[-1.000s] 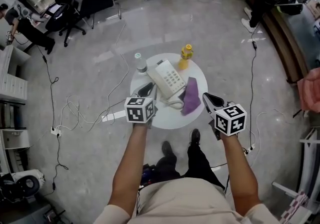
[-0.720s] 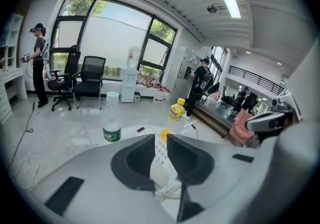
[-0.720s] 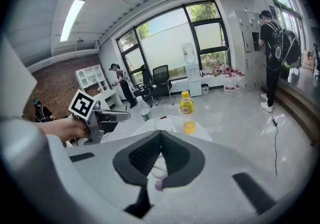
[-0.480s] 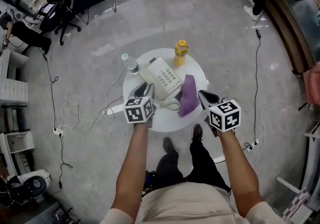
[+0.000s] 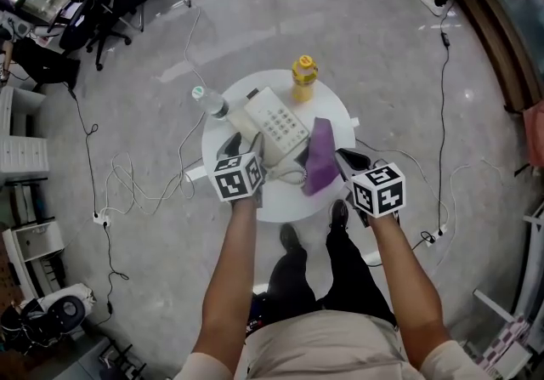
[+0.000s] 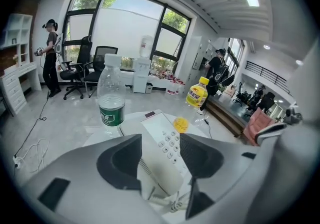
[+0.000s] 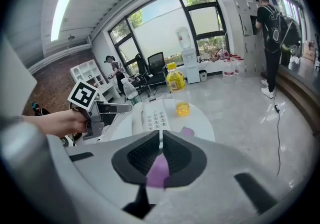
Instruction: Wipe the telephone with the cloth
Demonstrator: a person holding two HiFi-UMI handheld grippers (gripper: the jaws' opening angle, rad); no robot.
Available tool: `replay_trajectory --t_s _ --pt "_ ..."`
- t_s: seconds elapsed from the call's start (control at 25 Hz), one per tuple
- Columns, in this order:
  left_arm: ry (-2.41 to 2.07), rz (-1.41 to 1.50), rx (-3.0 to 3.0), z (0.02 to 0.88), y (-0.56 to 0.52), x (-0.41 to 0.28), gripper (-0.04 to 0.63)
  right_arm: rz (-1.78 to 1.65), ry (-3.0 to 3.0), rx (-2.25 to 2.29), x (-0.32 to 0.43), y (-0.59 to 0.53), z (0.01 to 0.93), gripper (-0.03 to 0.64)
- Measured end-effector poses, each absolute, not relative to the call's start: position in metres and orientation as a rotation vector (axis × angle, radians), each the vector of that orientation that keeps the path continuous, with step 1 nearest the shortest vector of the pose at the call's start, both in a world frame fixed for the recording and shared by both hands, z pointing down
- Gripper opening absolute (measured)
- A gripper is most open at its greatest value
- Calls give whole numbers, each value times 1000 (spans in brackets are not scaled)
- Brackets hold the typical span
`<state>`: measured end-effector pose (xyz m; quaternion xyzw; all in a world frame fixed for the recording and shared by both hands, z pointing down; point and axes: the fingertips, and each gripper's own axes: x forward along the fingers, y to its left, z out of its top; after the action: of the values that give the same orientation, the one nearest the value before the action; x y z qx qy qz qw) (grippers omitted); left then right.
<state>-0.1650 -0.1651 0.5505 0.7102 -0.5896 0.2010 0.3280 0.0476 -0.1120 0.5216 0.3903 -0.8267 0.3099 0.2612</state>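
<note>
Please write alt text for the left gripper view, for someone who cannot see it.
A white telephone on a round table shows between the left gripper's open jaws, which have just been opening. A water bottle and yellow bottle stand behind.

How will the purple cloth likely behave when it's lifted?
The cloth looks floppy: it lies creased and folded along its length on the table, so it will probably droop from wherever it's pinched. It seems thin, so it is likely light.
</note>
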Motion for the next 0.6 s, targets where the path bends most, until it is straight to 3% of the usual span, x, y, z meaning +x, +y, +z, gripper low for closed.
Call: replay_trajectory --t_s 0.28,0.6 --pt "-1609 564 1747 583 -177 -174 285 861 -2178 1017 47 -112 563 60" --pt "-1649 591 1644 613 -188 -174 321 862 -2110 955 38 -113 608 176"
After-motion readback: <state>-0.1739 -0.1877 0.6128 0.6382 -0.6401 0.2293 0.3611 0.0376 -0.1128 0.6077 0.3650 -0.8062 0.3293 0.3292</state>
